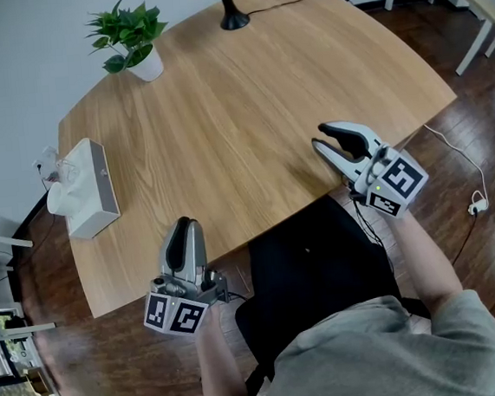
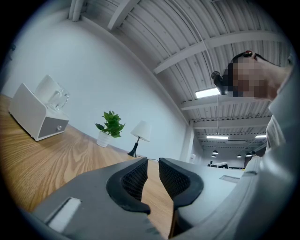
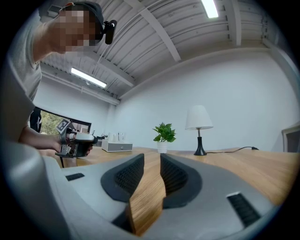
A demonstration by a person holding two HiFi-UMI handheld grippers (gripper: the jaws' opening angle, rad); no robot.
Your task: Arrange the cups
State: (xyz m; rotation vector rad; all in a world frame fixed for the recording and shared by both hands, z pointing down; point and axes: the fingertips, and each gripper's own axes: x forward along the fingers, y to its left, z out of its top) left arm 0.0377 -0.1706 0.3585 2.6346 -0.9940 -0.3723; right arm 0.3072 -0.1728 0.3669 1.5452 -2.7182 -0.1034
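Clear glass cups (image 1: 56,174) stand on a white box (image 1: 90,189) at the table's left edge; in the left gripper view the cups (image 2: 54,96) sit on the box's top, and in the right gripper view they (image 3: 116,137) are small and far off. My left gripper (image 1: 185,225) hovers over the table's near edge, jaws a narrow gap apart and empty (image 2: 152,165). My right gripper (image 1: 322,136) is held at the near right edge, its jaws slightly apart with nothing between them (image 3: 152,161). Both are far from the cups.
A wooden table (image 1: 247,106) carries a potted plant (image 1: 132,38) at the back left and a lamp base (image 1: 231,13) with its cable at the back. A black chair seat (image 1: 315,269) is in front of me. White furniture legs (image 1: 464,6) stand at the far right.
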